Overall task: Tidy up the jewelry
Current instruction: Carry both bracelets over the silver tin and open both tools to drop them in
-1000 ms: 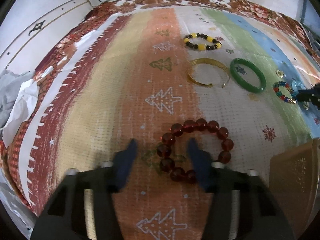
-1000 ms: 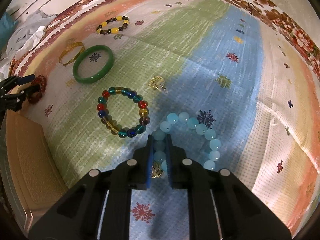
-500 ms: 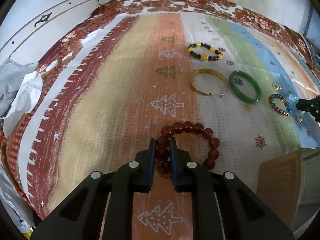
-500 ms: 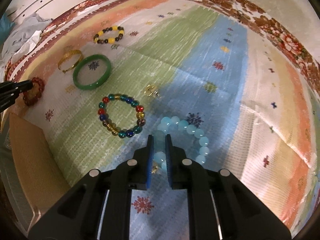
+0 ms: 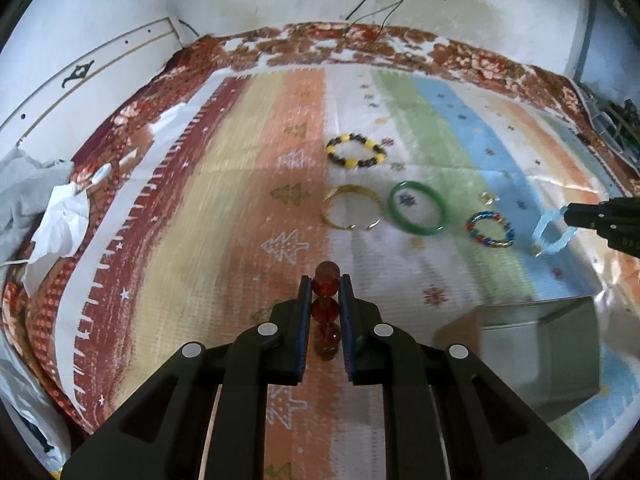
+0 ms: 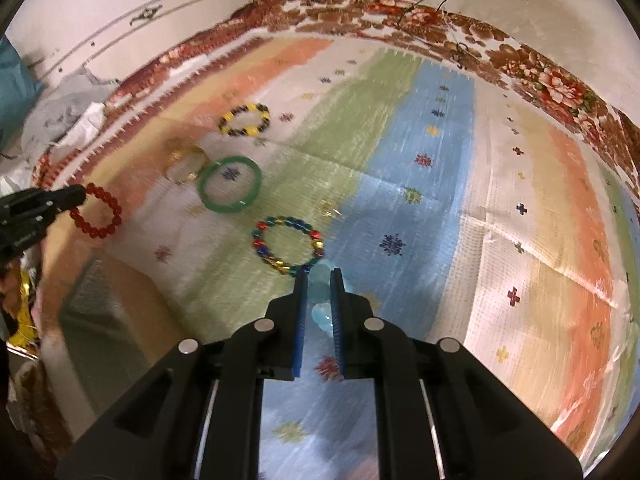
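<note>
The left gripper is clamped on a red bead bracelet, its dark amber-red beads stacked between the pads and lifted off the striped cloth. The right gripper pinches a pale blue bead bracelet, likewise raised. Farther out on the cloth lie a multicoloured bead bracelet, a green bangle, a gold bangle and a yellow-and-black bracelet.
</note>
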### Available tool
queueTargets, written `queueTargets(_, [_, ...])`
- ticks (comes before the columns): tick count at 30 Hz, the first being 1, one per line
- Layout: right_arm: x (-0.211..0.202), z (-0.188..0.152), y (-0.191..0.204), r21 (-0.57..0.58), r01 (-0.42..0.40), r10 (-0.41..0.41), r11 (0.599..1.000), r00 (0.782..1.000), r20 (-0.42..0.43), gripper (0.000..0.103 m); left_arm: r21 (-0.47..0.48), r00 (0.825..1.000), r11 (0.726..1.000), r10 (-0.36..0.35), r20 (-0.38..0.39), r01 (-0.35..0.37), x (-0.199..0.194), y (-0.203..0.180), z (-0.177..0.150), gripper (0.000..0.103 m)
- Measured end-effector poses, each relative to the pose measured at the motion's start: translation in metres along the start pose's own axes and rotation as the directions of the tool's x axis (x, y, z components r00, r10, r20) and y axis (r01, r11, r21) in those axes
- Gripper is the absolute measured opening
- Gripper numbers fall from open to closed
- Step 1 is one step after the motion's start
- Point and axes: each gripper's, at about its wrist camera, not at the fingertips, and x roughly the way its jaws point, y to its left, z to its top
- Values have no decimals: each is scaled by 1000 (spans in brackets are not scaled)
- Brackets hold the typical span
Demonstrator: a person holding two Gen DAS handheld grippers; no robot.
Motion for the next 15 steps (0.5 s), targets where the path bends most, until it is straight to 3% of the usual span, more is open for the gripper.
queueTargets(7, [-38,-8,19,90,-52,42,995,993,111,13,-23,995,997,-70,74,72,-30,-15,3,13])
queueTargets(15, [-78,-10,41,122,-117,91,986,975,200,13,17,979,990,-143,144,142,-60,-44,4,13])
